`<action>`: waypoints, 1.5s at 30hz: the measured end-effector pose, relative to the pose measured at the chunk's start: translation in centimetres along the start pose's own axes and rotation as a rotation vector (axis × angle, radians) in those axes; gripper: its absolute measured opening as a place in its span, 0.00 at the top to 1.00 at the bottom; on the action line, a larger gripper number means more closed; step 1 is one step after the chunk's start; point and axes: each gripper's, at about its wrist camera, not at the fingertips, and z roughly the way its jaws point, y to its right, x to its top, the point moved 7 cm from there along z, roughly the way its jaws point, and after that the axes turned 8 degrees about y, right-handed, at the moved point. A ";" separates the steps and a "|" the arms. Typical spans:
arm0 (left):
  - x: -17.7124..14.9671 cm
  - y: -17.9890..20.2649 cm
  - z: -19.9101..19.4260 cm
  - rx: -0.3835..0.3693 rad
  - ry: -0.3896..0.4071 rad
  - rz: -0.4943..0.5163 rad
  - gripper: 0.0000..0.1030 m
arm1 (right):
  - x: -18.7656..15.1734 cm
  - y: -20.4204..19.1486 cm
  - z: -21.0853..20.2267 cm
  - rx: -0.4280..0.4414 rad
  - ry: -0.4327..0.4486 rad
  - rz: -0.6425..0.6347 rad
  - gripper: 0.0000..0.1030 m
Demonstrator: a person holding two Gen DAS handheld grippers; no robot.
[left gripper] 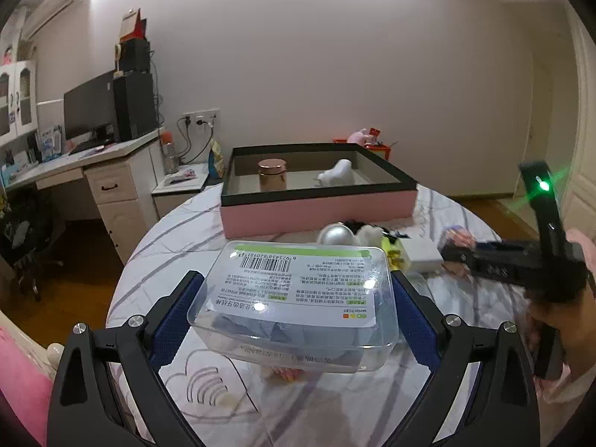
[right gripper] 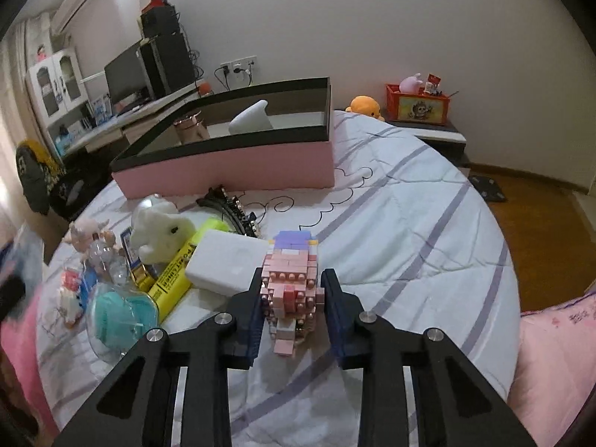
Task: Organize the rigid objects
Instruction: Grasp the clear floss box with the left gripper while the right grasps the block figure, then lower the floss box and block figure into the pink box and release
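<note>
My left gripper [left gripper: 298,298] is shut on a clear plastic box [left gripper: 298,298] with a white barcode label, held above the bed. My right gripper [right gripper: 292,290] is shut on a pink brick-built figure [right gripper: 292,279] with a purple top, just over the bedspread. The right gripper also shows at the right edge of the left wrist view [left gripper: 462,255], blurred. A pink box [left gripper: 316,214] with a black rim sits further back on the bed; it holds a rose-gold jar [left gripper: 272,175] and a white object [left gripper: 337,173]. The pink box also shows in the right wrist view [right gripper: 231,165].
Loose items lie on the striped bedspread [right gripper: 409,231]: a white block [right gripper: 223,259], a yellow highlighter [right gripper: 178,268], a white plush [right gripper: 160,232], a black hair band [right gripper: 234,210], a teal item in clear plastic [right gripper: 119,316], small figures [right gripper: 70,298]. A desk [left gripper: 85,156] stands left.
</note>
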 end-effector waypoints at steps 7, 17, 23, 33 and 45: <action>1.4 -1.0 0.2 0.028 0.017 -0.045 0.06 | 1.1 -1.0 -3.1 -0.033 0.089 -0.020 0.73; 5.2 -1.1 -1.6 0.109 0.108 -0.048 0.06 | 4.9 -5.7 -9.0 0.025 0.269 -0.091 0.73; 7.9 -0.9 -4.1 0.145 0.198 -0.030 0.05 | 7.5 -8.2 -12.4 0.040 0.382 -0.132 0.73; 11.5 -0.4 -7.4 0.137 0.308 -0.008 0.06 | 10.5 -10.9 -16.2 0.061 0.516 -0.178 0.73; 12.0 0.1 -6.6 0.123 0.302 0.004 0.07 | 10.6 -11.1 -15.3 0.078 0.504 -0.180 0.73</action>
